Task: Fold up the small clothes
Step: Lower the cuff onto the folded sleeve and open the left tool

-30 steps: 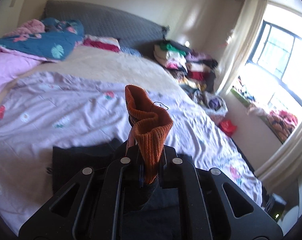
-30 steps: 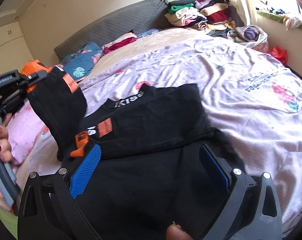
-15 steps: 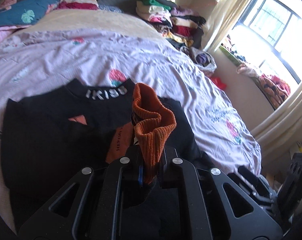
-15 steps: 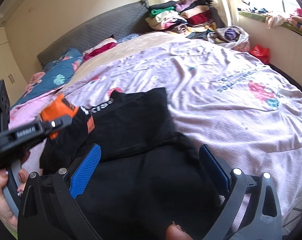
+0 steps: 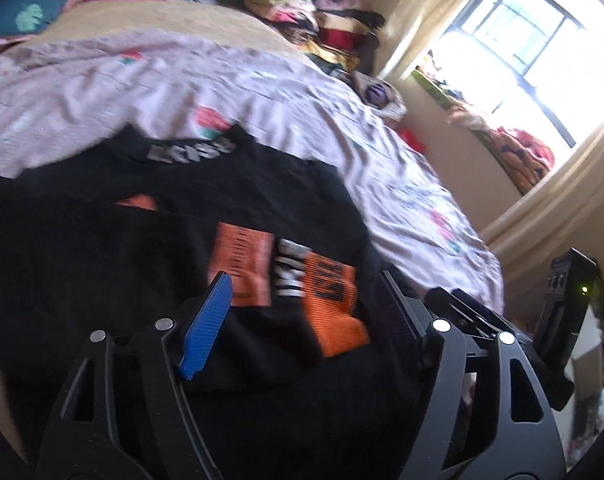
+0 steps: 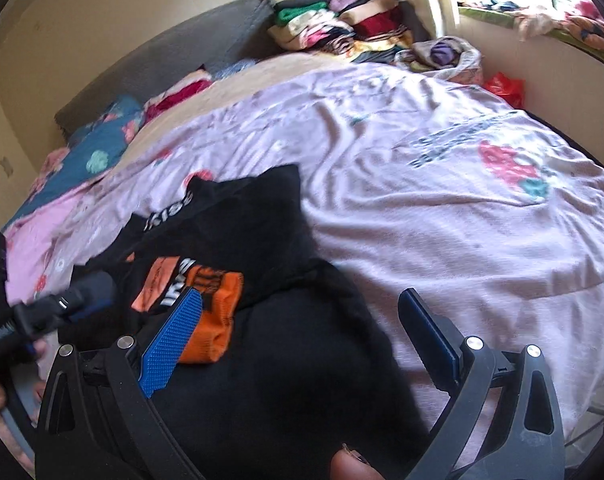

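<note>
With its orange-cuffed sleeve [image 5: 333, 304] laid across the body, the black sweatshirt [image 6: 270, 232] lies partly folded on the lilac bedsheet [image 6: 441, 200]. Both the left gripper [image 5: 302, 312] and right gripper [image 6: 302, 320] stand wide apart, gripping nothing; the remaining folds appear still to do.

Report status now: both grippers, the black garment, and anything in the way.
Left gripper open, empty. Right gripper open, empty. Black garment on the bed sheet, orange-cuffed sleeve laid across it. Nothing in the way.
</note>
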